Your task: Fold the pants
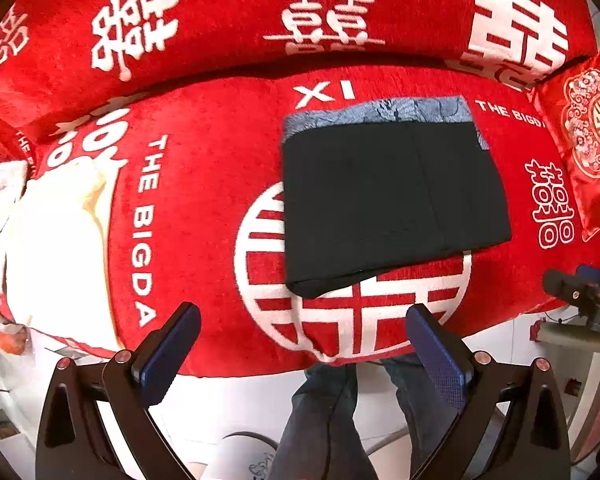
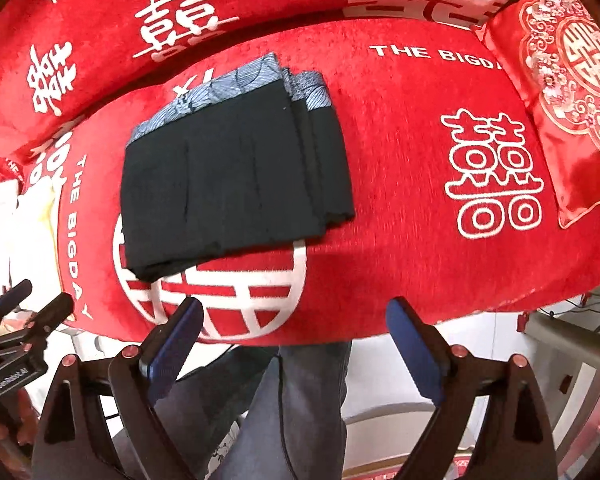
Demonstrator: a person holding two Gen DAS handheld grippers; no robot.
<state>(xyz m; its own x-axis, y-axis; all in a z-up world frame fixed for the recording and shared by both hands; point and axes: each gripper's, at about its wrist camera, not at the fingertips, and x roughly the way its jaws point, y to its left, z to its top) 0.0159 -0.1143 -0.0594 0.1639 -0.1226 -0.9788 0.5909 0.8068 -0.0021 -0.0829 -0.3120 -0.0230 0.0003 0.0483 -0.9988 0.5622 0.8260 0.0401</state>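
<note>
The black pants (image 1: 392, 196) lie folded into a compact rectangle on the red sofa seat (image 1: 204, 240), with a blue-grey patterned waistband lining showing at the far edge. They also show in the right wrist view (image 2: 236, 176), with stacked layers along the right edge. My left gripper (image 1: 304, 316) is open and empty, held near the seat's front edge, short of the pants. My right gripper (image 2: 292, 308) is open and empty, also back from the pants at the front edge. The left gripper shows in the right wrist view (image 2: 16, 320) at far left.
A white and cream cloth pile (image 1: 48, 232) lies on the seat to the left. A red embroidered cushion (image 2: 568, 92) sits at the right end. The red sofa backrest (image 1: 260, 20) runs behind. The person's legs in jeans (image 2: 296, 400) stand below the seat edge.
</note>
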